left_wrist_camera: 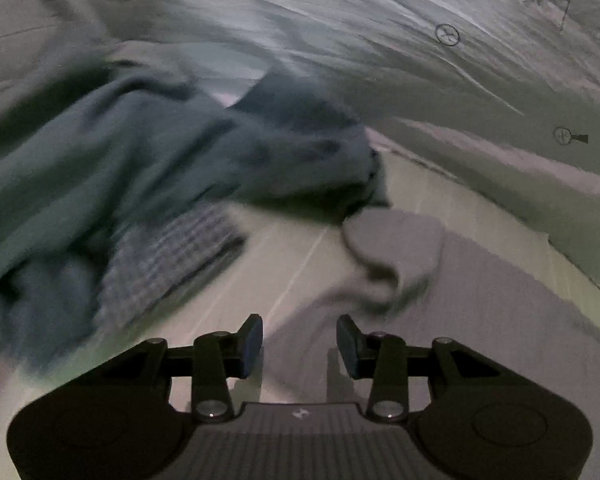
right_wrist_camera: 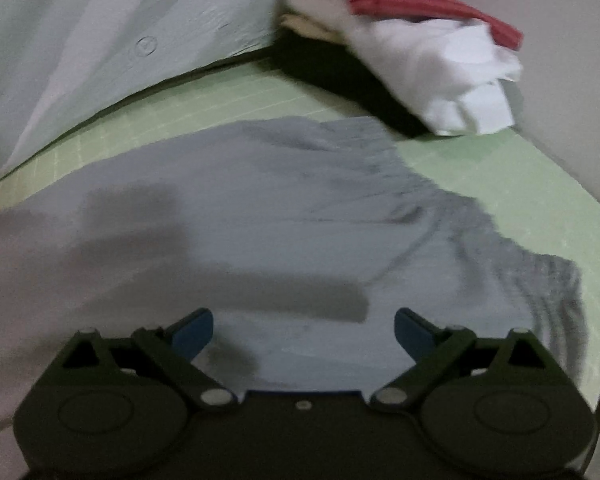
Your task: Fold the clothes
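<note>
The grey garment is lying flat on the green mat, spreading directly beneath the wide-open, empty right gripper, while the half-open, empty left gripper is hovering over its edge.

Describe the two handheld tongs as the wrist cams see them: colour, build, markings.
Both match: a black body with two round housings at the sides, black linkage arms on silver pivot pins, and blue pads on the fingertips. The left tongs have a ribbed grey centre plate with a small white logo. The right tongs show a plain dark centre with one small screw. No cables or sleeves visible.
</note>
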